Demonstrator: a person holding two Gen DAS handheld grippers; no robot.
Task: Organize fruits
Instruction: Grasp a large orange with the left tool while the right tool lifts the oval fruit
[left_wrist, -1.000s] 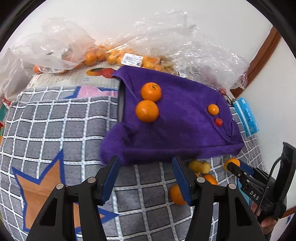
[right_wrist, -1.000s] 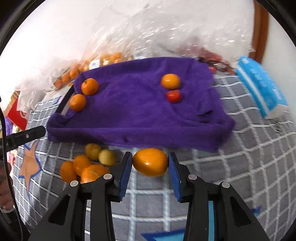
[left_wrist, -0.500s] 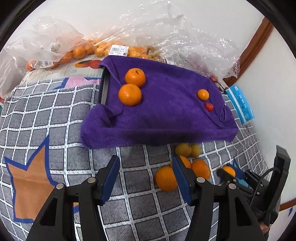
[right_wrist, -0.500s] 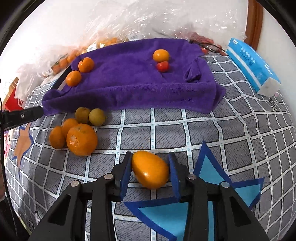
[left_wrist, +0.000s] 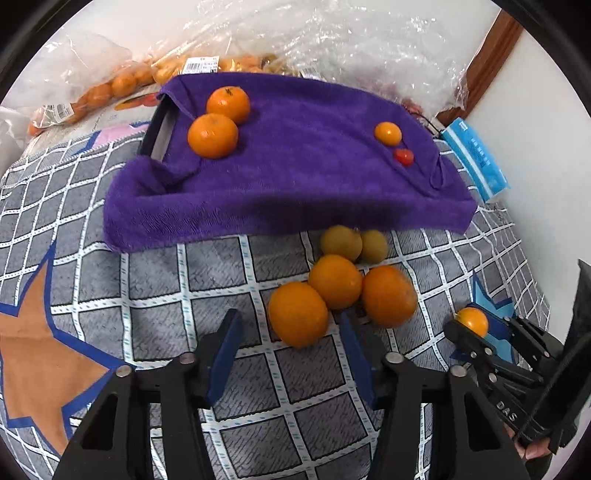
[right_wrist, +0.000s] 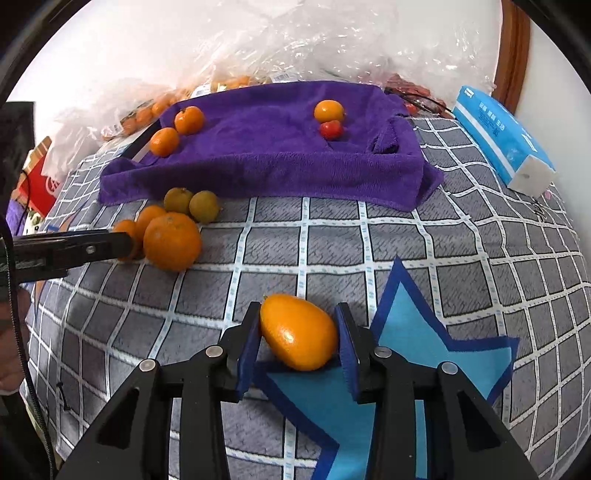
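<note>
My left gripper (left_wrist: 290, 347) hovers low over the checked bedspread (left_wrist: 155, 295), its jaws closing around the nearest orange (left_wrist: 297, 314) of a small pile; the blue pads stand apart from its skin. Two more oranges (left_wrist: 388, 295) and two yellow-green fruits (left_wrist: 341, 242) lie just behind it. My right gripper (right_wrist: 297, 336) is shut on an oval orange fruit (right_wrist: 297, 332) just above a blue star patch (right_wrist: 413, 332). A purple towel (right_wrist: 277, 155) further back carries two mandarins (right_wrist: 188, 120), a small orange fruit (right_wrist: 328, 110) and a red cherry tomato (right_wrist: 331, 129).
Crinkled clear plastic bags (left_wrist: 351, 48) holding more fruit line the wall behind the towel. A blue tissue pack (right_wrist: 506, 144) lies at the right edge of the bedspread. A red box (right_wrist: 44, 177) sits at the far left.
Both grippers sank toward the bedspread and drew back from the towel. The left came up to the orange pile and its jaws narrowed. The right carried the oval fruit to the blue star.
</note>
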